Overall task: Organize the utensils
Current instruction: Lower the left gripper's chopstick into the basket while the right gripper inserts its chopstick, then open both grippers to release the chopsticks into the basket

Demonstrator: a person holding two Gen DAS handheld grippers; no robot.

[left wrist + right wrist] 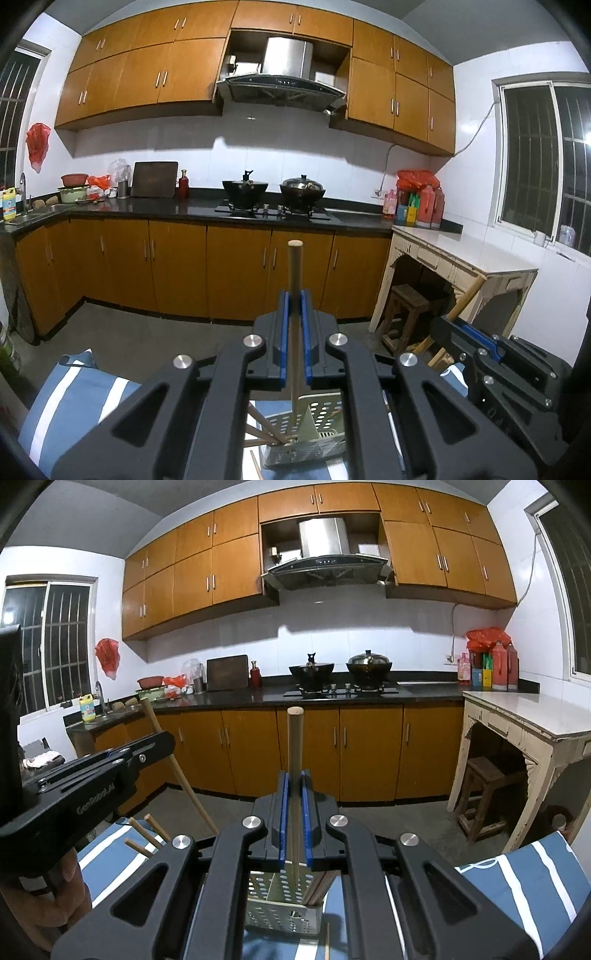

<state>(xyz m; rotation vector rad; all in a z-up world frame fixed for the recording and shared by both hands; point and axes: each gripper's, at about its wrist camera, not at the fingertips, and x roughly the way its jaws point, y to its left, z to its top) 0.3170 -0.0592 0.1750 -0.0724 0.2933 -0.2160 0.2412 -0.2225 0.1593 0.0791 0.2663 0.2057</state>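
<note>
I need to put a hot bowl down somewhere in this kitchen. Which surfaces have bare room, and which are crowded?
The white table on the right looks bare. The black counter is free between the cutting board and the stove. Crowded: the sink corner with bowls and bags, and the far-right bottles.

Perforated holder base hidden, probably behind gripper frame

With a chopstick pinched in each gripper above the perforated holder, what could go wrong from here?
1. Each chopstick is clamped low on its length, so it may pivot between the fingers and miss the holder.
2. The holder already has sticks leaning in it; a new one could jam against them or tip it.
3. The left gripper and right gripper work close together and may collide.
</note>
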